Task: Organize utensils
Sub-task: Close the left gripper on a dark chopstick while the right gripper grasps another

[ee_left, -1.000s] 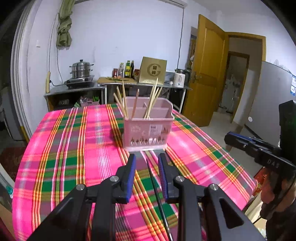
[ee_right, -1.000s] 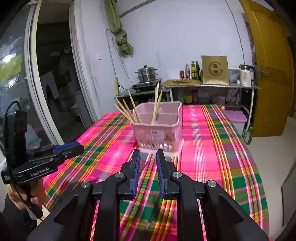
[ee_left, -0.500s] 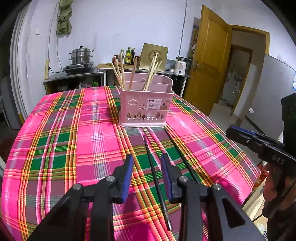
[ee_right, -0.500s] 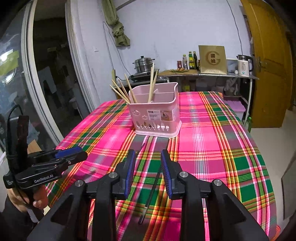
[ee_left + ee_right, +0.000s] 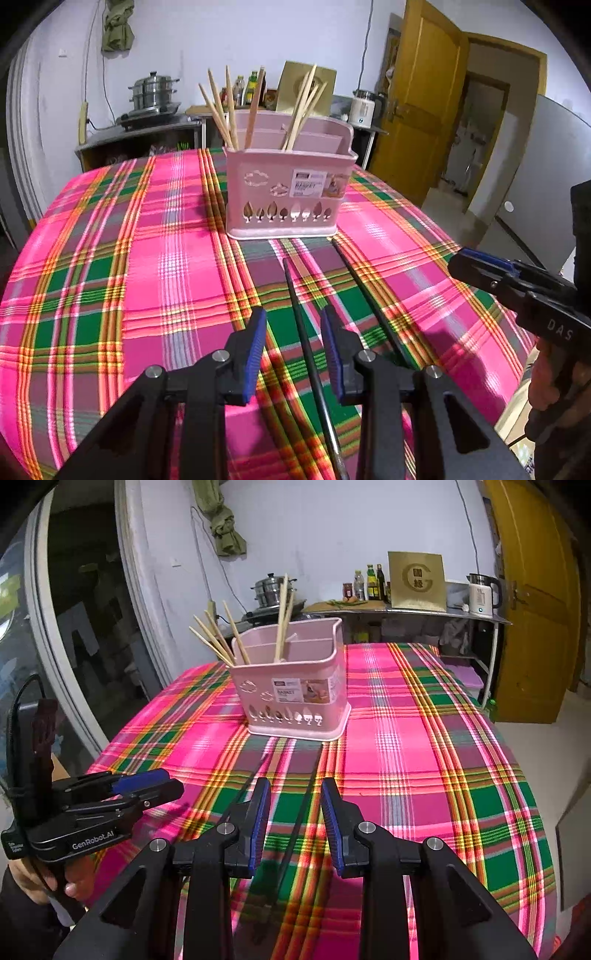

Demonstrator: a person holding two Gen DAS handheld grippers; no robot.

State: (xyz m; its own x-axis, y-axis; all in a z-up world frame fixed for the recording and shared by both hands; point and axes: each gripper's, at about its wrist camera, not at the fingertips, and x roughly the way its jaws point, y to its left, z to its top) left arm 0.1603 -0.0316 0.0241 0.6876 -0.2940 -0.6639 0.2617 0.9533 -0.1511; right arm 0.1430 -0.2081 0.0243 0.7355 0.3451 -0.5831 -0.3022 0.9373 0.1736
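Note:
A pink utensil basket (image 5: 288,192) stands mid-table with several wooden chopsticks (image 5: 221,107) upright in it; it also shows in the right wrist view (image 5: 295,694). Two black chopsticks lie on the plaid cloth in front of it. My left gripper (image 5: 293,332) is open, its jaws either side of one black chopstick (image 5: 306,339); a second one (image 5: 365,295) lies to its right. My right gripper (image 5: 295,805) is open above a black chopstick (image 5: 299,819); the other one (image 5: 243,786) lies to its left. Each gripper shows in the other's view: the right one (image 5: 480,266) and the left one (image 5: 155,786).
The table is covered by a pink and green plaid cloth (image 5: 147,258). Behind it a counter holds a steel pot (image 5: 153,92), bottles (image 5: 373,583), a gold box (image 5: 417,579) and a kettle (image 5: 480,594). A yellow door (image 5: 417,122) stands at the right.
Both grippers have pulled back from the basket and dropped toward the cloth, and their jaws have opened wider. The black chopsticks now lie between the jaws.

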